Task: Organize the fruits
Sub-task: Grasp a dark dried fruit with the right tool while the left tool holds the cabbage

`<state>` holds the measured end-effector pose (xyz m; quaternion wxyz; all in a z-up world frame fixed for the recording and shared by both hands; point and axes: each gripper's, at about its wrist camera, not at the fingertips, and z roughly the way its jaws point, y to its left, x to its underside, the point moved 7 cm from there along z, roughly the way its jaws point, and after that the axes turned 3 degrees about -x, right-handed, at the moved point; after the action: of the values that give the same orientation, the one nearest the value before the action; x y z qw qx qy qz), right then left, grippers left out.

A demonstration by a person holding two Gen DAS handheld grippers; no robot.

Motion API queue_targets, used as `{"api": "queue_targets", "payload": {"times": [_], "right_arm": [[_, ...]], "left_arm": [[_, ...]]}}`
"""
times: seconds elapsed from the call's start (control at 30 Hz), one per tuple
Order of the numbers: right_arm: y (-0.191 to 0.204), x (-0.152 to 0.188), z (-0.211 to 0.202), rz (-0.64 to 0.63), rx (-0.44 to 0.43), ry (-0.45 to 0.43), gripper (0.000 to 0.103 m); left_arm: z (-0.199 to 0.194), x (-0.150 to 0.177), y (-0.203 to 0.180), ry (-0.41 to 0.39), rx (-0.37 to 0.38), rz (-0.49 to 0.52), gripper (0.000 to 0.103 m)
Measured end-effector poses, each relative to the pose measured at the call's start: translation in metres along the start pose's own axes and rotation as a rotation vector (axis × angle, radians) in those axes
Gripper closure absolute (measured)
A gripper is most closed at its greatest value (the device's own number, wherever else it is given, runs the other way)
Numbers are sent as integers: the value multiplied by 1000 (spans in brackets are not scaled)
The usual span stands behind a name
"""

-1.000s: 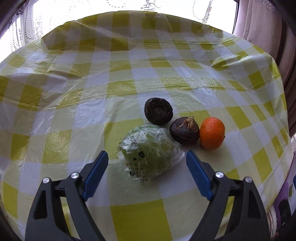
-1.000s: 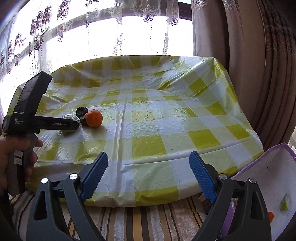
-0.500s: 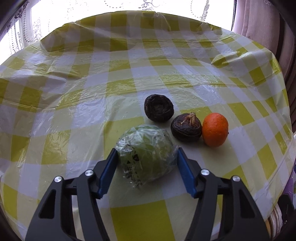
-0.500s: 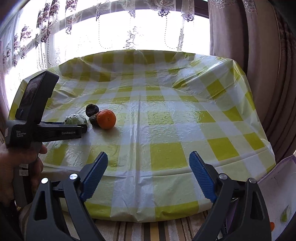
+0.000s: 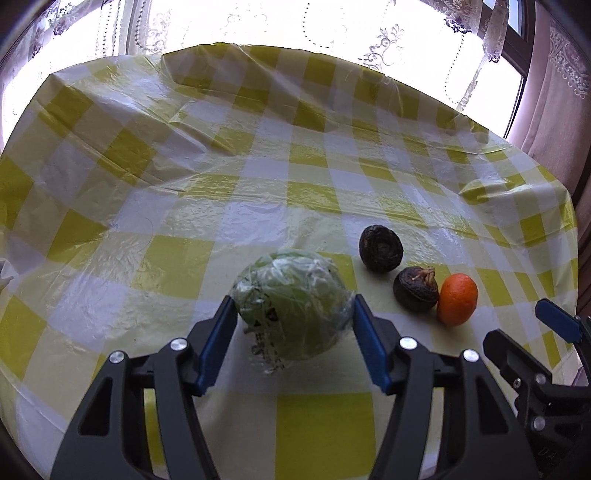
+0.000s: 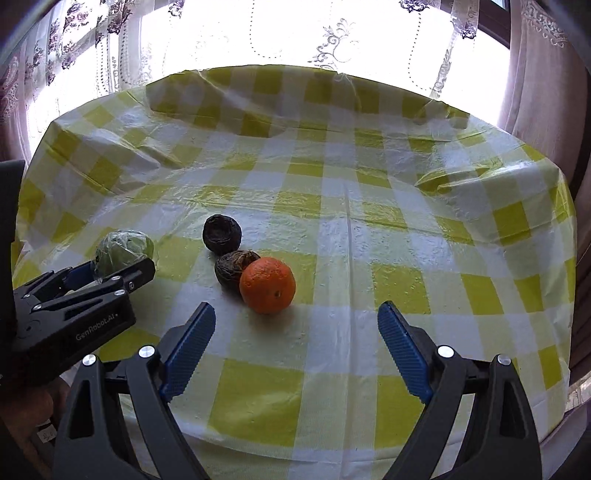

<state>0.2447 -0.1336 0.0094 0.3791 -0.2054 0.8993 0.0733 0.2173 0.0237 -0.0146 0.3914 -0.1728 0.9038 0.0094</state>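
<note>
- Window (image 6: 295, 33): runs behind the table, very bright, hung with a sheer lace curtain (image 5: 388, 40) with a floral pattern. A heavier pinkish drape (image 6: 546, 74) hangs at the table's right.
- Table (image 6: 369, 206): covered by a yellow-and-white checked cloth under a clear, wrinkled plastic sheet that shines in the window light. The far edge is creased and puckered.
- Cabbage (image 5: 291, 306): round, green, wrapped in clear film with black print; it sits at the near left part of the table, well left of the other produce.
- Left gripper (image 5: 293, 332): blue pads press on both sides of the cabbage, clamped on it. In the right wrist view it (image 6: 110, 273) reaches in from the table's left edge, a hand (image 6: 33, 417) dimly visible beneath it.
- Right gripper (image 6: 295, 343): jaws spread wide with nothing between them, over the table's near edge, just in front of the orange.
- Orange (image 6: 267, 285): on the table near its front centre, touching a dark fruit.
- Two dark, wrinkled fruits: one (image 6: 234, 266) with a dry stem, against the orange; the other (image 6: 222, 234) just behind it, toward the window.
</note>
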Motion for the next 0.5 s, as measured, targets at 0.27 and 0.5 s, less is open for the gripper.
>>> {"api": "queue_targets", "payload": {"times": [0.27,0.5], "right_arm": [[32,-35,39,-77,-29,61,17],[55,-47,70,-117,-33,111,25]], "left_arm": [[-24,-13,32,-120,-39,-133,40],[-31,-16,46,-150,-36,-185,40]]}}
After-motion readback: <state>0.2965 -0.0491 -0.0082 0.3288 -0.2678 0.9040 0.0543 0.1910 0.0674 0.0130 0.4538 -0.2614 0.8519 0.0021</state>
